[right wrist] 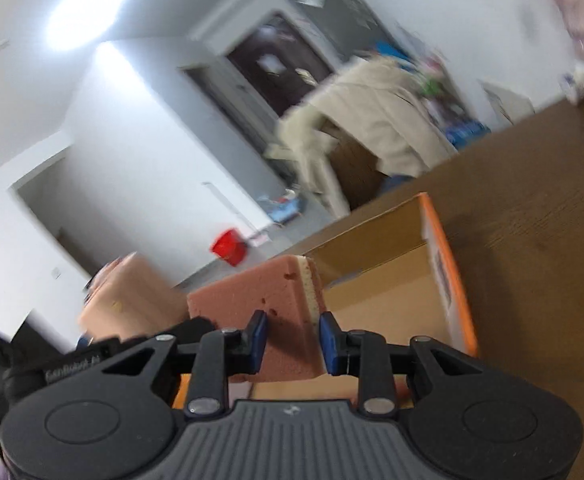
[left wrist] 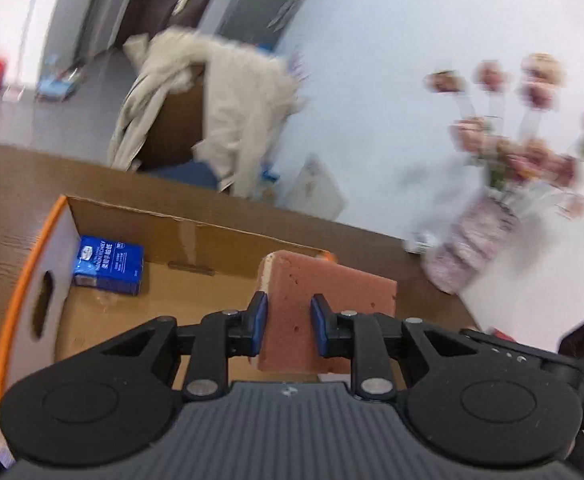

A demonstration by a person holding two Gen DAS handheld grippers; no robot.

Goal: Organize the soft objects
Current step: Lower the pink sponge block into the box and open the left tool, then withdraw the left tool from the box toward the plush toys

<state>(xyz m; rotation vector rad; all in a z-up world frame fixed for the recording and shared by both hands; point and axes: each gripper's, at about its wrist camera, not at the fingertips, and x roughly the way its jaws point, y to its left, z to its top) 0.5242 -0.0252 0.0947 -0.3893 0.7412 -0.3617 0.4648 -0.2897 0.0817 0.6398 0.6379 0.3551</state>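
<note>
Sponges, pink with a pale cream layer, sit one in each gripper. In the left wrist view the left gripper (left wrist: 289, 320) has its blue pads pressed against both faces of a pink sponge (left wrist: 324, 300), held above the open cardboard box (left wrist: 196, 236) with its orange rim. A blue tissue pack (left wrist: 108, 266) stands in the box's far corner. Beyond the brown wooden table (left wrist: 12, 184), a vase of pink flowers (left wrist: 472, 240) is blurred.

In the right wrist view the right gripper (right wrist: 293, 340) clamps a second pink sponge (right wrist: 268, 300) narrowly, just beside the box's near wall (right wrist: 388, 300). A beige coat (right wrist: 372, 120) hangs behind, perhaps over a chair.
</note>
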